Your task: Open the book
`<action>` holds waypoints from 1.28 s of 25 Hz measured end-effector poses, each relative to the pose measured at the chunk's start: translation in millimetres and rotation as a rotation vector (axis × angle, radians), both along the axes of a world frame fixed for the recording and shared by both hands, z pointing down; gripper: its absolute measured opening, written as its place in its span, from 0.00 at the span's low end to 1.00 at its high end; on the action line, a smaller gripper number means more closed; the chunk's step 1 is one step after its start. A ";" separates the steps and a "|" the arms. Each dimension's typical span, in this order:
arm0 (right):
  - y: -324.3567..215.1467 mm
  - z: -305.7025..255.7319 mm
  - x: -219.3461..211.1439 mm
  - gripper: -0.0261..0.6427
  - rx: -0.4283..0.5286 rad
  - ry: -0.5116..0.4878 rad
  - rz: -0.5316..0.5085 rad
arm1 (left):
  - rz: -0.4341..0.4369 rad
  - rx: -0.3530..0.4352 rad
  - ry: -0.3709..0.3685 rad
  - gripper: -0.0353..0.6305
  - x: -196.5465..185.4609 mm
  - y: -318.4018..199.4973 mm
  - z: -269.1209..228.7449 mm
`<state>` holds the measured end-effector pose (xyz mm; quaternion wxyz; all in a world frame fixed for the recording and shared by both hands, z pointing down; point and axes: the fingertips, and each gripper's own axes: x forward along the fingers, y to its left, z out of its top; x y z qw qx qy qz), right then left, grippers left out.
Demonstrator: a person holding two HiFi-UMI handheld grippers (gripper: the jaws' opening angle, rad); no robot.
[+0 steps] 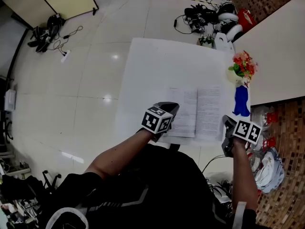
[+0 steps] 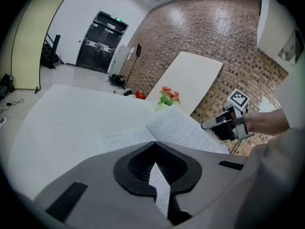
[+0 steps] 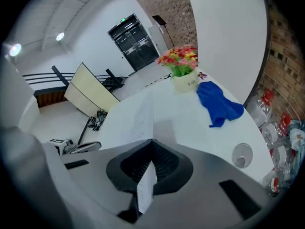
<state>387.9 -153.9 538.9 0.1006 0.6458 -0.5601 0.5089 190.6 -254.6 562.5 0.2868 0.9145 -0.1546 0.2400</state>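
The book [image 1: 196, 111] lies open on the white table [image 1: 152, 66], two printed pages facing up. My left gripper [image 1: 169, 109] sits at the left page's near corner. In the left gripper view its jaws [image 2: 156, 168] are shut on a strip of printed page [image 2: 161, 187]. My right gripper [image 1: 228, 124] is at the right page's outer edge and shows far right in the left gripper view [image 2: 220, 124]. In the right gripper view its jaws [image 3: 148, 168] are shut on a page [image 3: 141, 120] that stands up on edge beyond them.
A pot of red and orange flowers [image 1: 243, 67] and a blue cloth [image 1: 241, 101] sit on the table right of the book. A small round silver thing [image 3: 242, 155] lies near the table's right edge. Cables and gear [image 1: 205, 13] lie on the floor beyond the table.
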 end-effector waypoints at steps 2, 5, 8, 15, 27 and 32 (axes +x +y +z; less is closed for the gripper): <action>11.2 12.9 33.5 0.04 0.001 -0.036 0.018 | -0.009 0.006 -0.016 0.05 13.9 6.1 -0.6; 23.0 37.0 71.0 0.04 -0.010 -0.078 0.005 | -0.017 0.017 -0.044 0.05 31.8 16.7 -1.6; 24.4 66.4 84.7 0.04 -0.046 -0.086 -0.054 | -0.030 0.013 -0.058 0.05 40.2 23.6 -3.3; 27.2 113.0 94.2 0.04 -0.089 -0.078 -0.109 | -0.068 0.001 -0.070 0.05 48.1 33.4 -1.2; 17.8 78.3 107.8 0.05 -0.056 0.228 -0.079 | -0.043 0.031 -0.010 0.05 34.4 22.7 -24.1; -22.5 14.5 68.4 0.04 0.199 0.208 -0.043 | -0.025 0.081 0.031 0.05 25.2 16.9 -43.3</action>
